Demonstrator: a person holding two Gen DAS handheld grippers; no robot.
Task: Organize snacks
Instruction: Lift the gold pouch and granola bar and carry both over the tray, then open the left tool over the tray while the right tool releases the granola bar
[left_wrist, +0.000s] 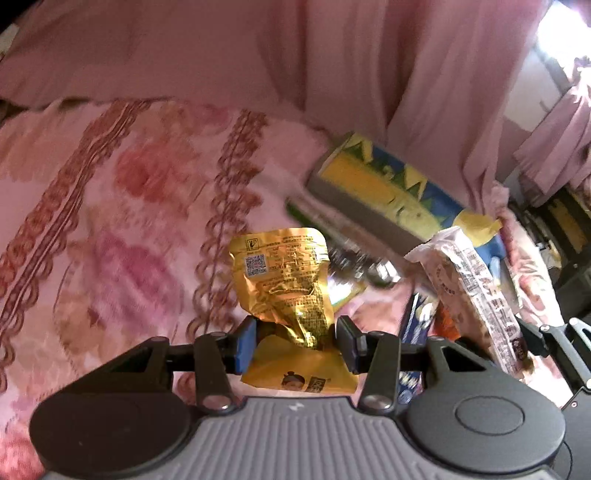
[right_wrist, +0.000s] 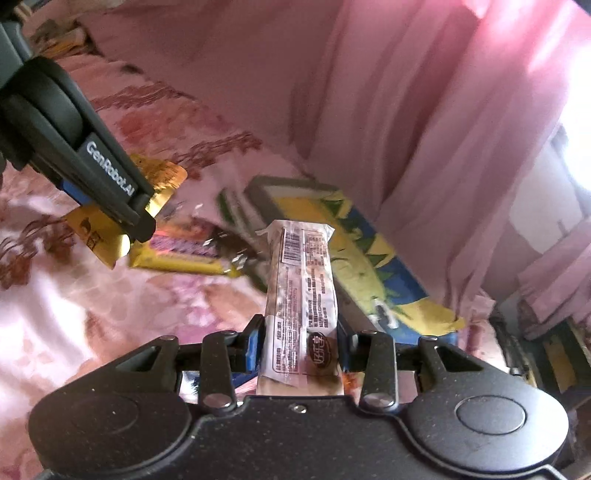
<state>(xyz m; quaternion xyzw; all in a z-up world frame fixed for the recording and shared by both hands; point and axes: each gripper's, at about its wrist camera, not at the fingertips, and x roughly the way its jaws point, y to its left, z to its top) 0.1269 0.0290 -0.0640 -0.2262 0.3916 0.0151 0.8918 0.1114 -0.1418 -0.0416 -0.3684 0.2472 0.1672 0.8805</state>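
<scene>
While clamped on a crumpled gold foil pouch (left_wrist: 284, 284), sits the left gripper (left_wrist: 297, 341) low in its own view, blue pads pressing the pouch's pinched waist from both sides, printed upper half standing upright above the jaws, lower flap with a small cartoon face folded toward the camera. Held clear above the floral pink bedspread (left_wrist: 110, 206), tilted downward. Seen again from the right wrist view as a dark arm entering from the upper left, same gold pouch (right_wrist: 162, 177) sticking out on either side of its tip. Pinched likewise in the right gripper (right_wrist: 299, 347): a long, narrow snack bar (right_wrist: 301, 280) in a clear, glossy wrapper with barcode and fine print, squeezed near its lower end, length pointing away and upward, also off the bed. Just beyond the left gripper on the right, that same bar (left_wrist: 476, 291) leaning diagonally. Farther out on the bedspread, a loose heap of shiny packets, blurred, among them a flat yellow wrapper with purple print (right_wrist: 181, 254). Behind the heap, a shallow cardboard box (right_wrist: 354, 254) with grey walls and yellow, blue and green print, lying tilted; contents impossible to make out. Farthest, soft pink curtains (right_wrist: 424, 110) in long folds, bright daylight at the right edge.
</scene>
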